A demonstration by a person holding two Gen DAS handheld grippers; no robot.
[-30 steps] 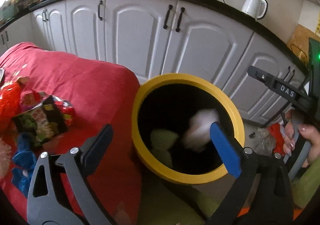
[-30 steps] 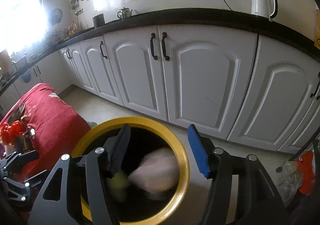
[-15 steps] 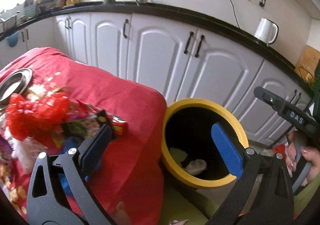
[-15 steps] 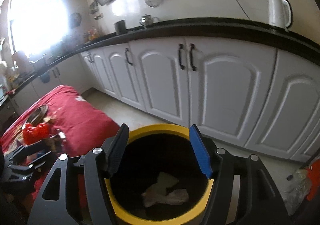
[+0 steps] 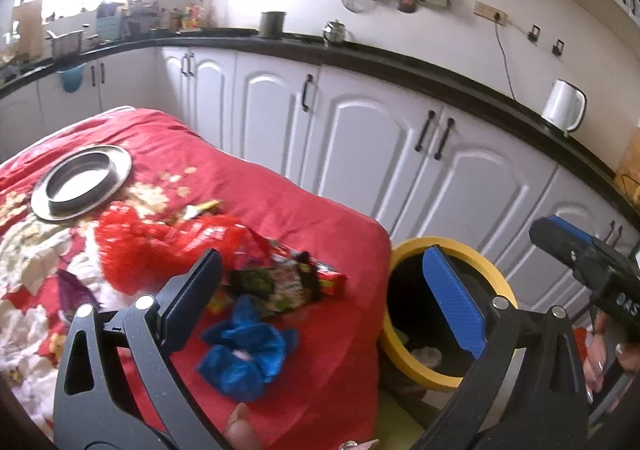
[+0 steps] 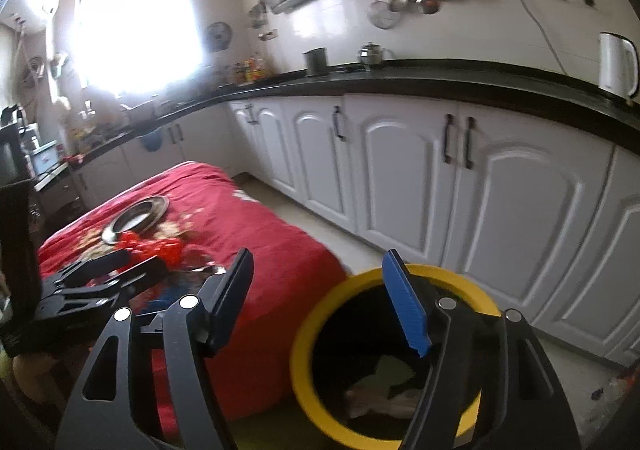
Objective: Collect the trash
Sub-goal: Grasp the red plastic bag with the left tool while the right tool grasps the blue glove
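Red cloth (image 5: 304, 217) covered the counter that carried the litter, and a yellow-rimmed bin (image 5: 444, 378) stood on the floor just beside its right end, in front of white cabinet doors (image 5: 476, 189). Crumpled pale trash (image 6: 380, 394) lay at the bottom of the bin. On the cloth, a crumpled blue piece (image 5: 244, 350) sat nearest, with a printed snack wrapper (image 5: 280, 282) just beyond it and a bright red plastic bag (image 5: 160, 246) to the left of that. A steel plate (image 5: 82, 181) rested farther back on the left. The left tool (image 5: 320, 294) hung over the counter's near right edge with its jaws spread wide and nothing between them. The right tool (image 6: 318, 302) hung above the gap between counter and bin, its jaws having just been opening, also with nothing between them. A white kettle (image 6: 618, 63) stood on the black worktop (image 6: 440, 79) at the far right.
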